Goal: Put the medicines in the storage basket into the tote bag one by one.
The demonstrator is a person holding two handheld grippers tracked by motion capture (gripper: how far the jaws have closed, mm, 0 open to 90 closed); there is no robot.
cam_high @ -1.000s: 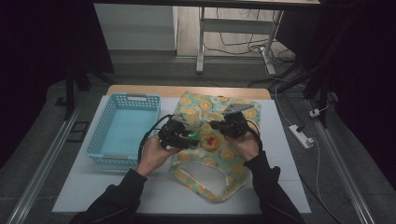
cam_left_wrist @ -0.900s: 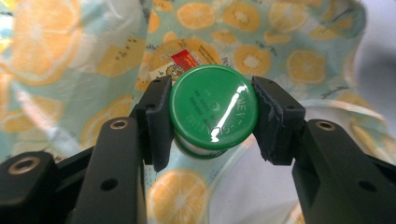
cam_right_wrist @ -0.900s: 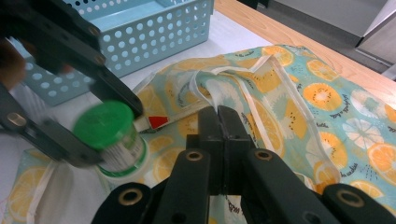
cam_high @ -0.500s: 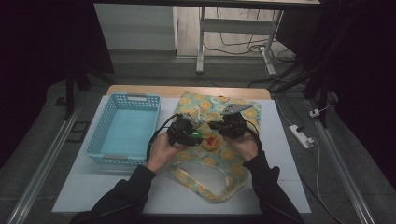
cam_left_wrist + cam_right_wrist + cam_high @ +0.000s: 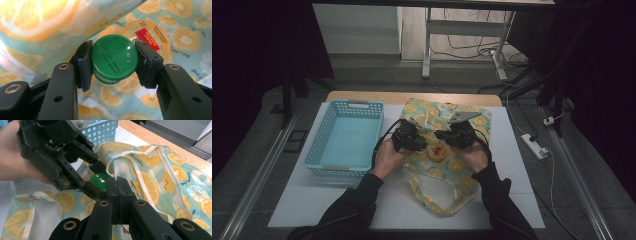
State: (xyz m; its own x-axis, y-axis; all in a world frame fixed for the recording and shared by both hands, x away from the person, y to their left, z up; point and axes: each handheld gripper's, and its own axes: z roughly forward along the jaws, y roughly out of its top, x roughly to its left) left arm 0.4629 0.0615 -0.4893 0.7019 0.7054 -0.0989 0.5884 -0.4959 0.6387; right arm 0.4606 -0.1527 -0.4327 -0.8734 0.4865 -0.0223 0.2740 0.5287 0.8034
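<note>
Hands (image 5: 389, 155) low, side by side over bag (image 5: 462, 172)

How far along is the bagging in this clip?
Done: the right gripper is shut on the fruit-print bag's rim. In hand: the left gripper holds a green-capped container at the bag's mouth. Left: getting it inside and releasing.
</note>
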